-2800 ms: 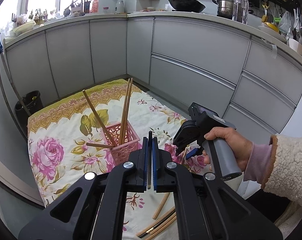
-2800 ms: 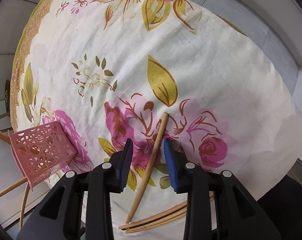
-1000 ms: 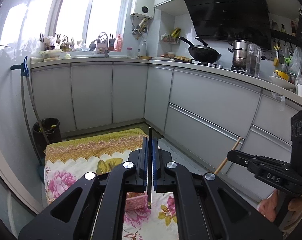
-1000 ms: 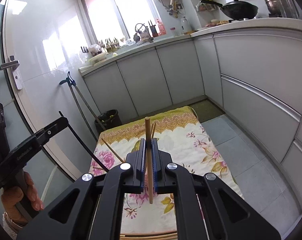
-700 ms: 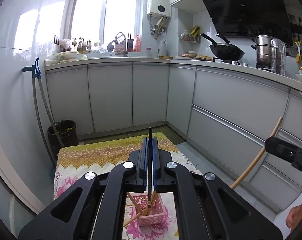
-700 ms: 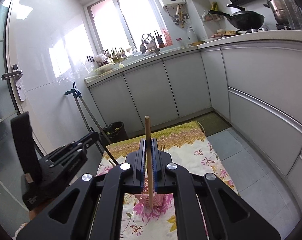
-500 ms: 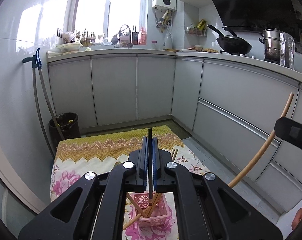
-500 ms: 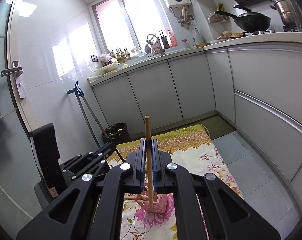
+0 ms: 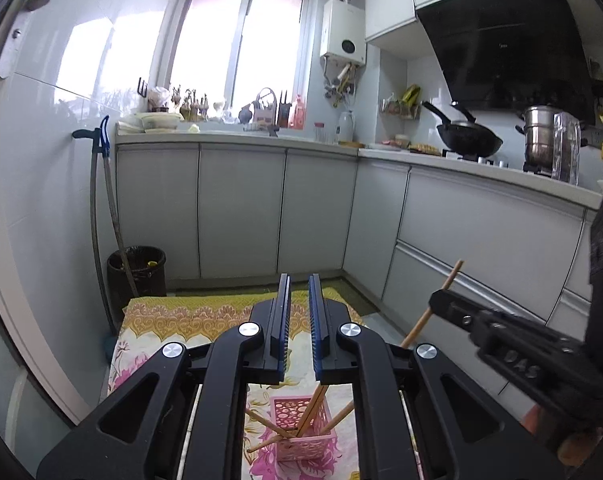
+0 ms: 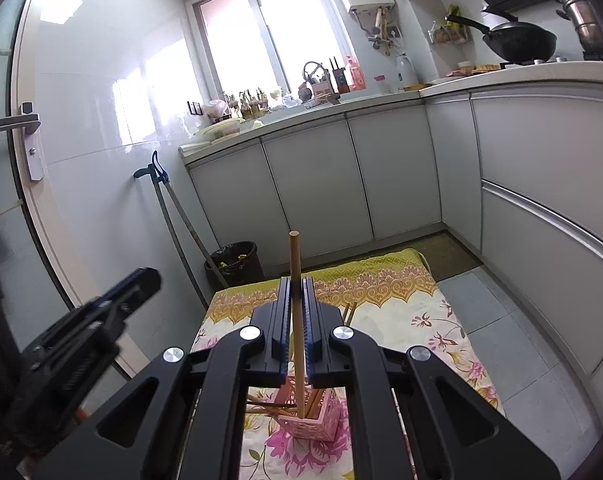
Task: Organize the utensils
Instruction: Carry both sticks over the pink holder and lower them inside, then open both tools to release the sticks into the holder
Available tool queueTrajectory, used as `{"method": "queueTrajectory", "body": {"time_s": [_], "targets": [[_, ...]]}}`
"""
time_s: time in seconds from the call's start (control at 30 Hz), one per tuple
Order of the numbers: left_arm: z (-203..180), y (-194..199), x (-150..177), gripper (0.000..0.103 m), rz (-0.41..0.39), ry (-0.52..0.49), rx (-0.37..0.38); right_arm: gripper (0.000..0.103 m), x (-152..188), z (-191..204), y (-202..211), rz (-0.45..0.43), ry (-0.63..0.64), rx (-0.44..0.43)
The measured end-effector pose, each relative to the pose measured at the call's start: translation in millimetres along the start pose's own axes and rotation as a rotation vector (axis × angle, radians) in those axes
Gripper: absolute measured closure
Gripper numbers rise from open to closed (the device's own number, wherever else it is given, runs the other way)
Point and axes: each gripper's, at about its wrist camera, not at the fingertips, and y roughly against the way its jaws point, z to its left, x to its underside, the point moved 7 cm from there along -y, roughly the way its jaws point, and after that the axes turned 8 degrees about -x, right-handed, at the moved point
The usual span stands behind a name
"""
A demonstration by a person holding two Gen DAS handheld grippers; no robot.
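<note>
both tools: left tool (image 9: 298,322) just opened, dark chopstick gone; right tool (image 10: 296,322) grips chopstick (image 10: 295,280).

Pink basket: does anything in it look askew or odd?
Yes. In the pink basket the chopsticks lean crossed instead of upright, and one chopstick pokes out sideways through the lattice wall, low on its left side.

Left gripper (image 9: 298,322) jaws have just been opening; the dark chopstick is gone from between them, apparently dropped into pink basket (image 9: 301,428).
</note>
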Motion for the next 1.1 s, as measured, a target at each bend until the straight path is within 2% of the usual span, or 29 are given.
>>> {"method": "queueTrajectory", "body": {"time_s": [0.13,0.27,0.53,0.73,0.77,0.8,0.87,0.93,0.97,1.0,1.03,1.1], "targets": [[19,34,-12,0.092,-0.053,0.054,-0.003,0.097,1,6,-11,-0.006,0.045,0.013],[38,50,-15,0.092,-0.077,0.099,-0.021,0.097,12,7,-25,0.006,0.081,0.039],[51,51,-16,0.091,-0.076,0.117,-0.038,0.097,51,-1,-57,0.06,0.104,0.054],[54,56,-18,0.087,-0.087,0.13,-0.025,0.094,66,-4,-57,0.057,0.098,0.04],[54,57,-19,0.086,-0.089,0.133,-0.022,0.079,65,-3,-54,0.049,0.1,0.037],[54,59,-19,0.085,-0.091,0.136,-0.02,0.051,62,-2,-49,0.031,0.093,0.027],[52,60,-18,0.082,-0.087,0.133,-0.011,0.021,54,-1,-36,-0.022,0.07,0.009],[50,63,-18,0.076,-0.09,0.13,0.005,0.014,47,-2,-20,-0.072,0.056,0.022],[48,66,-17,0.066,-0.094,0.125,0.009,0.008,44,-4,-12,-0.088,0.051,0.031],[46,69,-18,0.055,-0.099,0.117,0.014,0.006,43,-6,-3,-0.098,0.045,0.041],[42,72,-18,0.05,-0.109,0.107,0.021,0.006,43,-9,4,-0.089,0.041,0.061],[36,81,-18,0.028,-0.134,0.095,0.033,0.006,50,-17,14,-0.008,0.041,0.126]]}}
